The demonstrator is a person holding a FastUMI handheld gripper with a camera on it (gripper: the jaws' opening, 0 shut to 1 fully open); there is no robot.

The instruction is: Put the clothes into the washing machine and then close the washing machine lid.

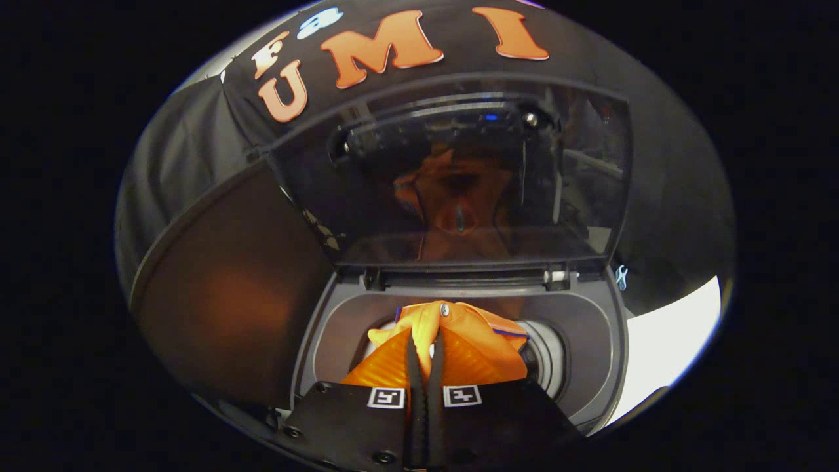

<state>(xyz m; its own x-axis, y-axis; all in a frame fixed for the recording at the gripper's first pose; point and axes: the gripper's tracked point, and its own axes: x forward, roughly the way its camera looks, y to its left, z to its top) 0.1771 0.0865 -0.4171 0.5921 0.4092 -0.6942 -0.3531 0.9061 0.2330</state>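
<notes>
Nearest to us the gripper (426, 347) has its two fingers (413, 367) drawn almost together, pinching a fold of the orange cloth (478, 334) — both fingers press on it, only a thin gap between them. The cloth bunches up at and just past the fingertips, spreading to either side of them, with a small round stud near its top and a thin blue edge on the right side. We see it hanging over the washer's (593, 341) open mouth, above the drum (547, 360), whose ribbed metal rim shows just right of the cloth; whether the cloth's lower part already rests in the drum we cannot tell. The grey top deck rings the opening. Beyond the cloth, at the back of the opening, sits the hinge bar, and from it the lid (577, 170) stands raised — dark, see-through, tilted back. Its glass carries an orange reflection of the cloth. A brown panel (229, 295) stands left of the washer, a white surface (668, 341) to its right, and the booth's black cloth wall (675, 170) is behind the lid.
</notes>
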